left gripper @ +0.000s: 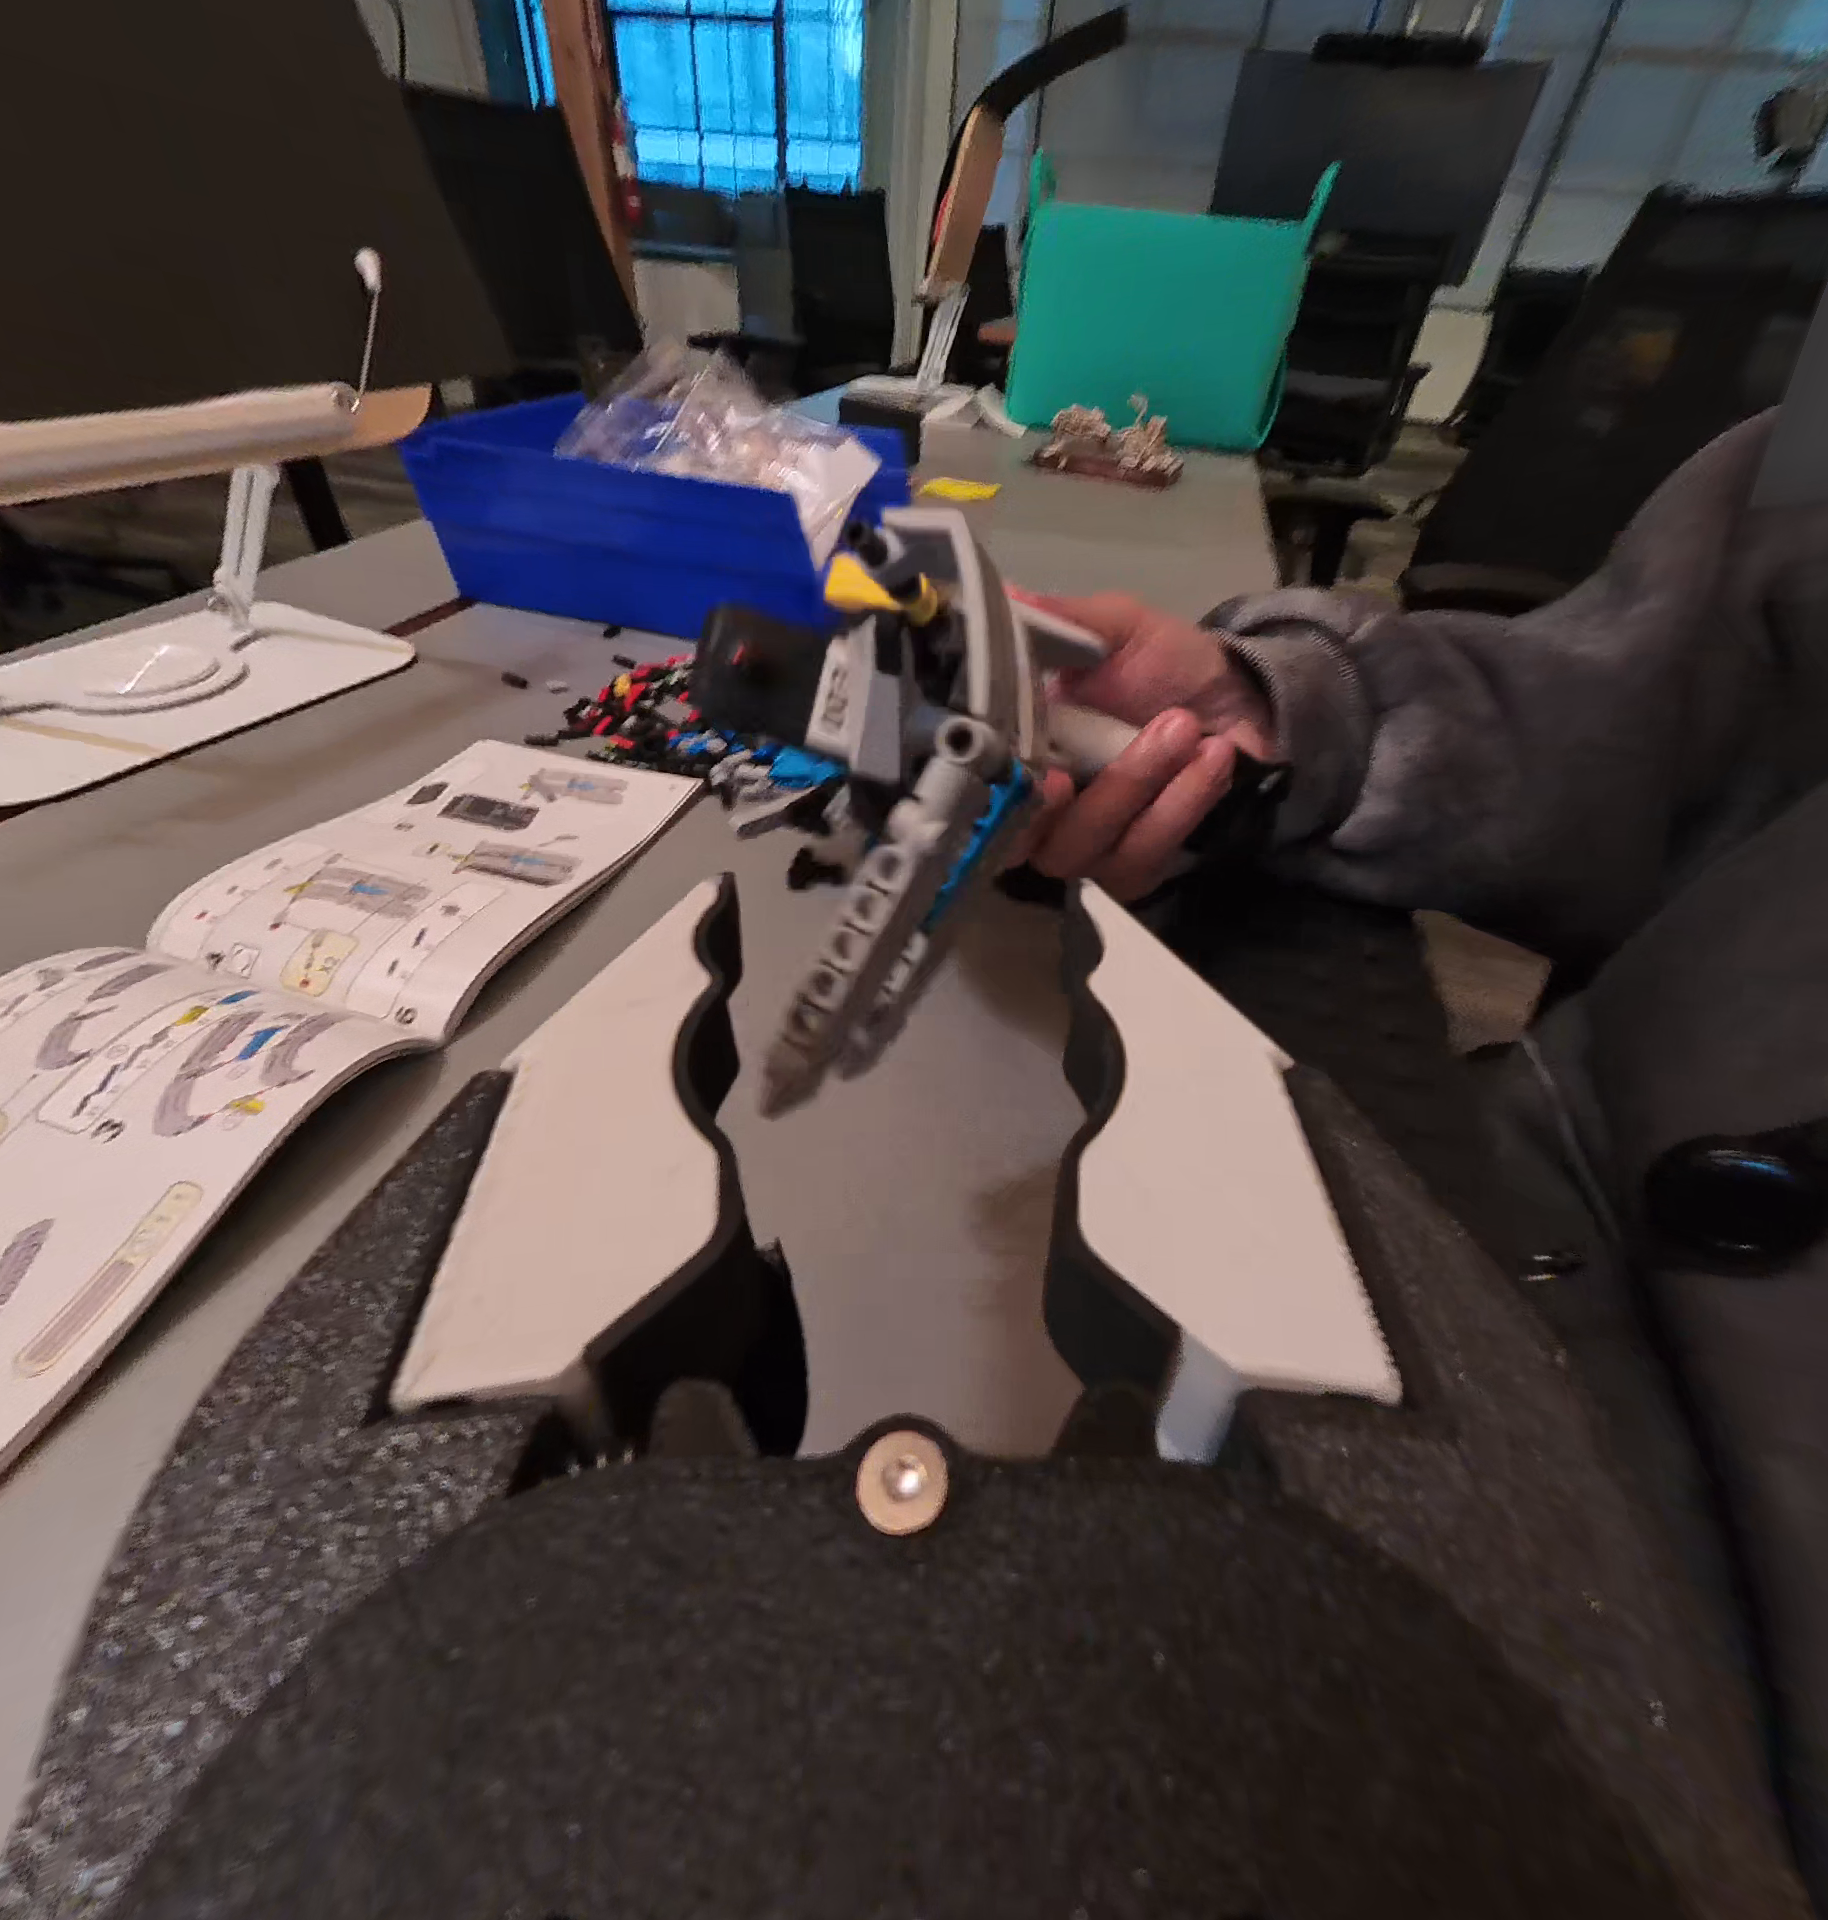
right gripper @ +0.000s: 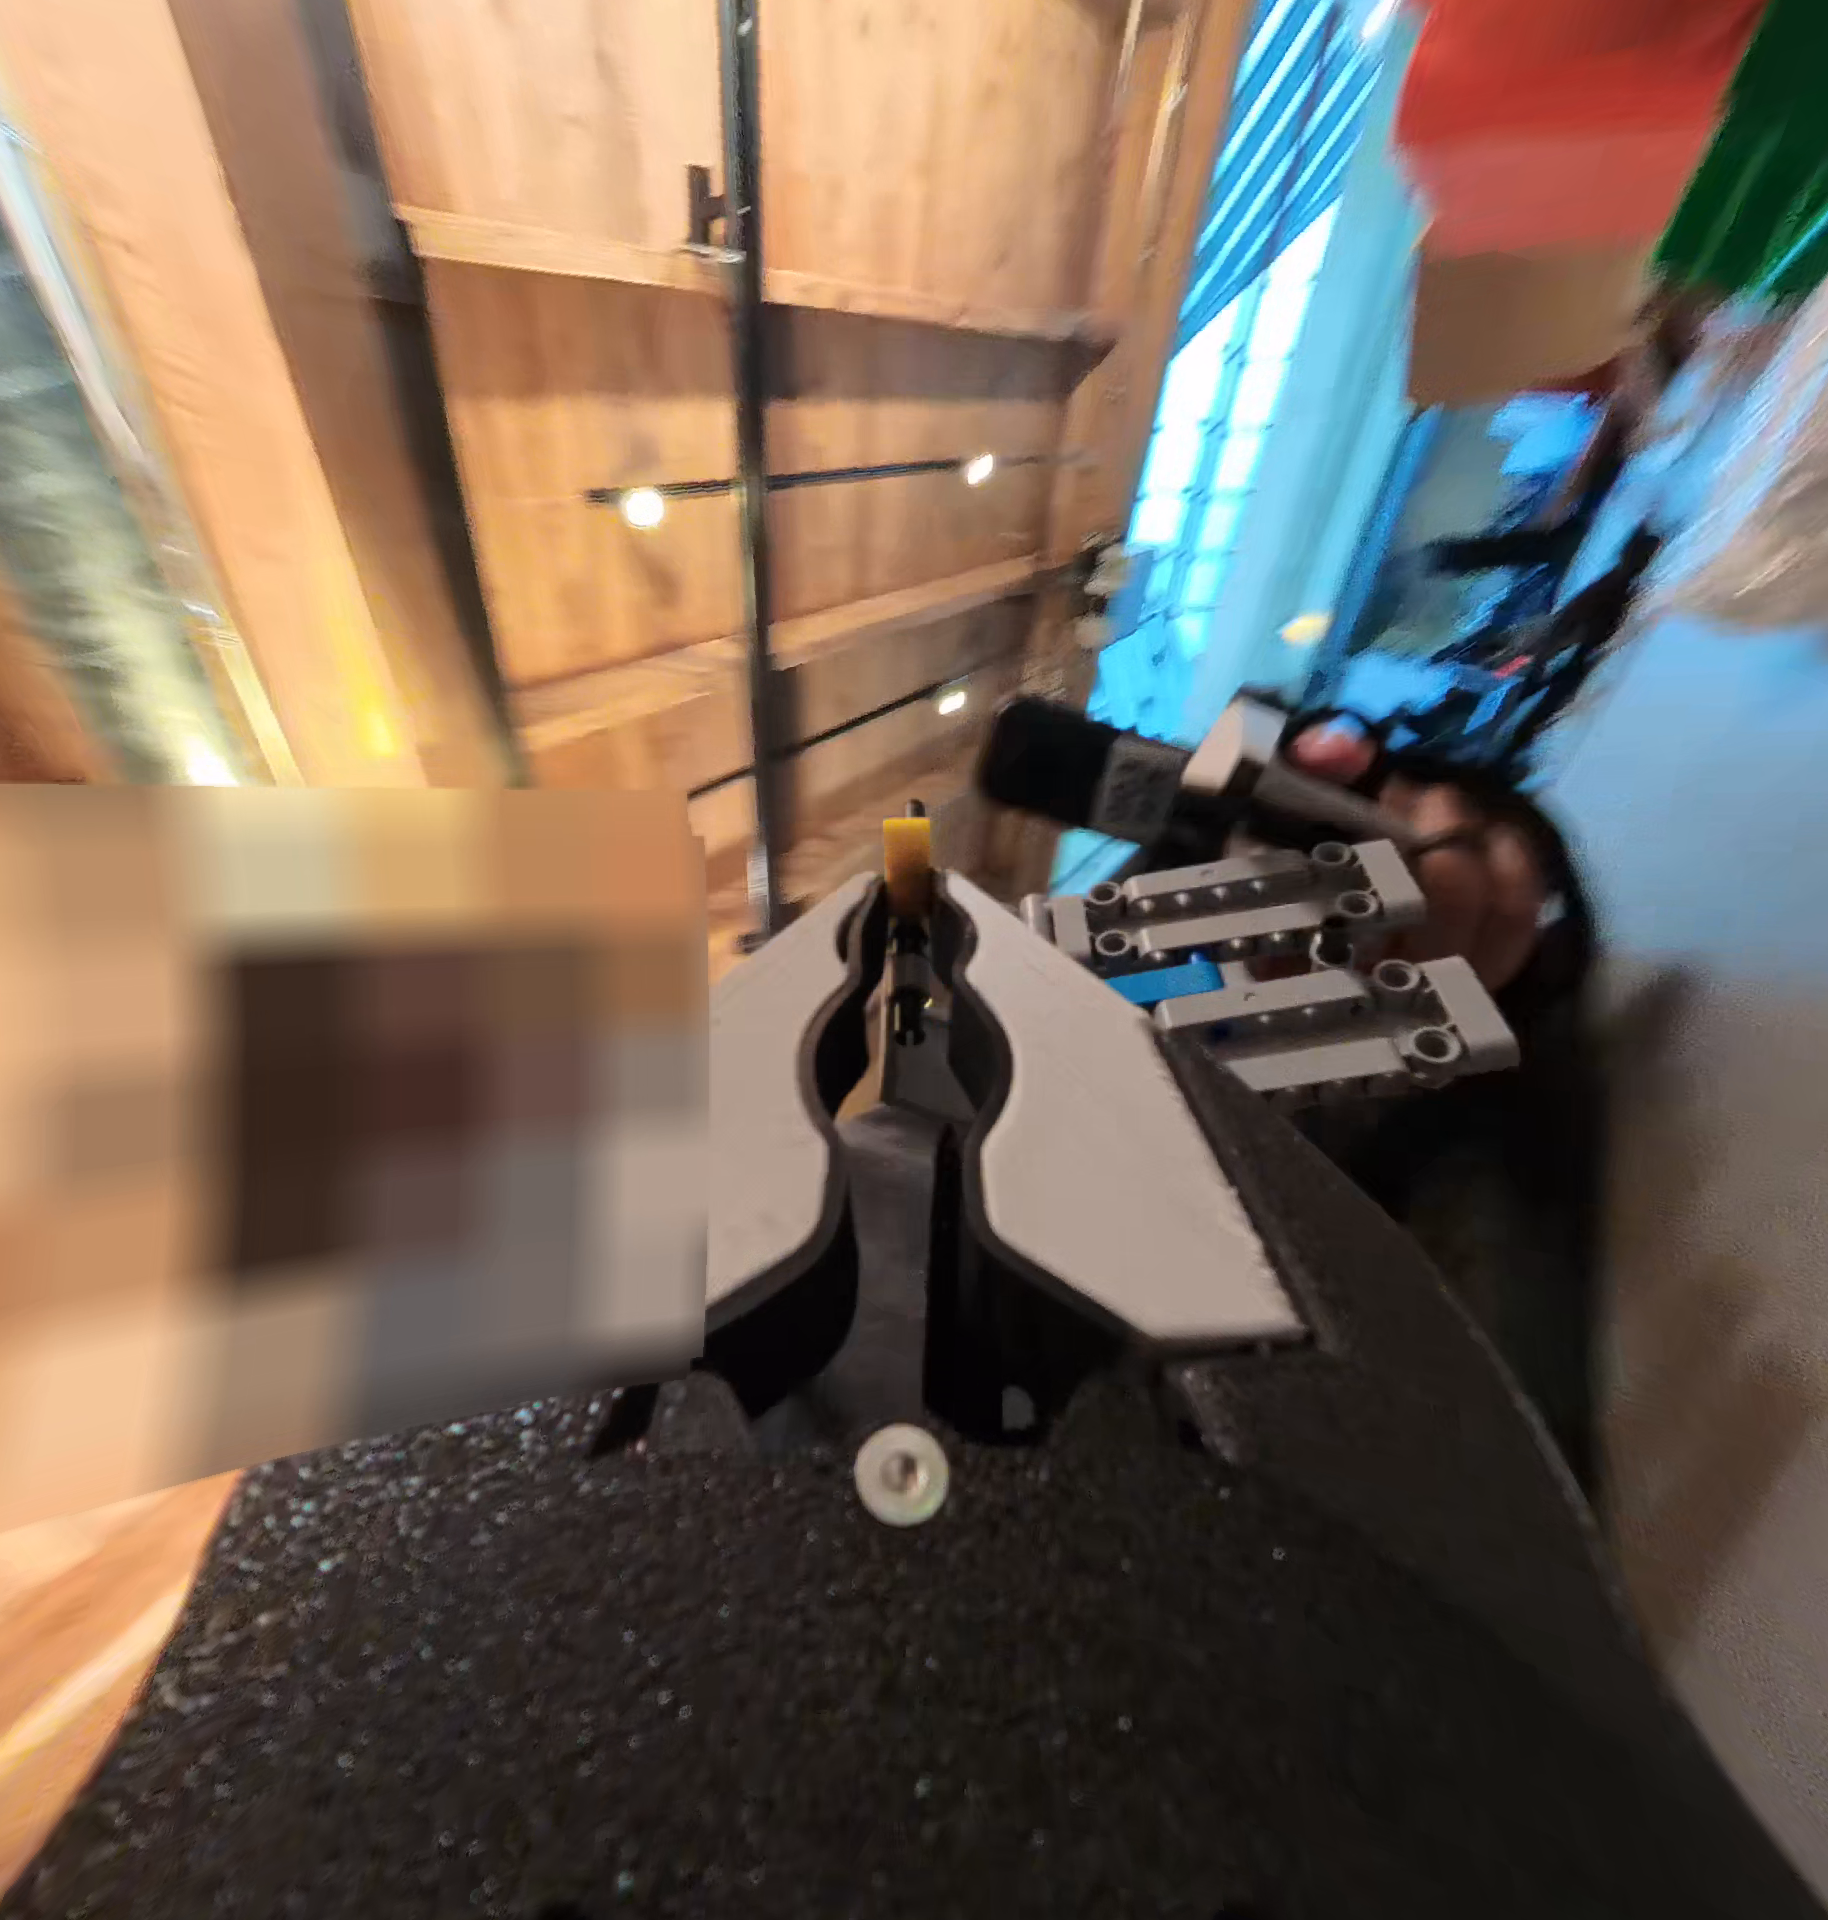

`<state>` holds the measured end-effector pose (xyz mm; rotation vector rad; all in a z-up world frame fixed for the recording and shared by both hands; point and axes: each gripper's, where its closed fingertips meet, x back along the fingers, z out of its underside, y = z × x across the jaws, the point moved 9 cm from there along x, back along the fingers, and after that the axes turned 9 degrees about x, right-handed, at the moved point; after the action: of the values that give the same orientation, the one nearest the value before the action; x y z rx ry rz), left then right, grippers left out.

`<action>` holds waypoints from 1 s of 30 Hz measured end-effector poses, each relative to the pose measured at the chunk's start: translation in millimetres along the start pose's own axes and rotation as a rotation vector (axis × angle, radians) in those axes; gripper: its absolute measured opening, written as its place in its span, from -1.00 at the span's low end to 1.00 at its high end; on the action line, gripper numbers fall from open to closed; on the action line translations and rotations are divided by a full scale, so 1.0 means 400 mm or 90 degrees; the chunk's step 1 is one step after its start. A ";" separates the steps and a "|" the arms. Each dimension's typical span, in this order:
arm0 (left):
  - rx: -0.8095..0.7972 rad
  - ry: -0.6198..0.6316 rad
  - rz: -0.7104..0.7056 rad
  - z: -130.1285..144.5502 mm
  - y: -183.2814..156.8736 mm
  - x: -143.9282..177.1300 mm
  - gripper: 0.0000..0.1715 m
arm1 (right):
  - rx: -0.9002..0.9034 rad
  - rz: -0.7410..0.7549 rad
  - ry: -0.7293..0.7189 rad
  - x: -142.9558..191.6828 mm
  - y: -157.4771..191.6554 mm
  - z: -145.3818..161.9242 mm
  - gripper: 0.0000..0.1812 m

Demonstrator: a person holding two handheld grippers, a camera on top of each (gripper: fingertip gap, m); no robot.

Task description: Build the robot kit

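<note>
- My left jaws stand wide apart above the grey counter, gripping nothing.
- Just ahead of them hangs a grey brick model with blue and yellow bits; its long studded beam dips down between my fingertips without touching either, as far as I can tell.
- In the left wrist view, a hand in a grey sleeve seems to hold the model from the right (the grip itself is hidden behind the parts).
- Left of me lie an open instruction booklet and a scatter of small loose pieces; beyond is a blue bin with clear bags.
- My right jaws are drawn narrow on a slim yellow-tipped part of the model.
- Its grey beams jut out to the right, half hidden by my finger.
- Everything beyond is smeared; a mosaic patch covers the left.
</note>
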<state>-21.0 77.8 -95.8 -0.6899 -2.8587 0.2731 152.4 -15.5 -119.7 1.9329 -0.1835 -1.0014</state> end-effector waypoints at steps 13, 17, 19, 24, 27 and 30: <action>0.217 -0.052 0.036 0.011 -0.049 0.003 -0.93 | 0.359 0.270 -0.046 -0.021 0.117 0.003 -0.36; 0.196 -0.122 -0.087 0.004 -0.059 0.013 -0.93 | 0.699 0.558 0.021 -0.093 0.143 0.076 0.12; 0.159 -0.141 -0.126 0.001 -0.084 0.006 -0.93 | 0.763 0.658 0.064 -0.143 0.113 0.134 0.10; -0.017 -0.140 -0.215 -0.019 -0.164 -0.022 -0.92 | 0.746 0.672 -0.011 -0.209 0.080 0.202 0.02; -0.115 -0.124 -0.257 -0.025 -0.201 -0.033 -0.92 | 0.772 0.672 -0.055 -0.196 0.105 0.209 -0.20; -0.148 -0.105 -0.267 -0.012 -0.205 -0.041 -0.90 | 0.733 0.661 -0.025 -0.191 0.116 0.204 -0.20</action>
<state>-41.0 -1.0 -75.3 -0.0894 -3.1298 -0.0687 56.4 -58.4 -59.6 2.2280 -1.8837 -0.1459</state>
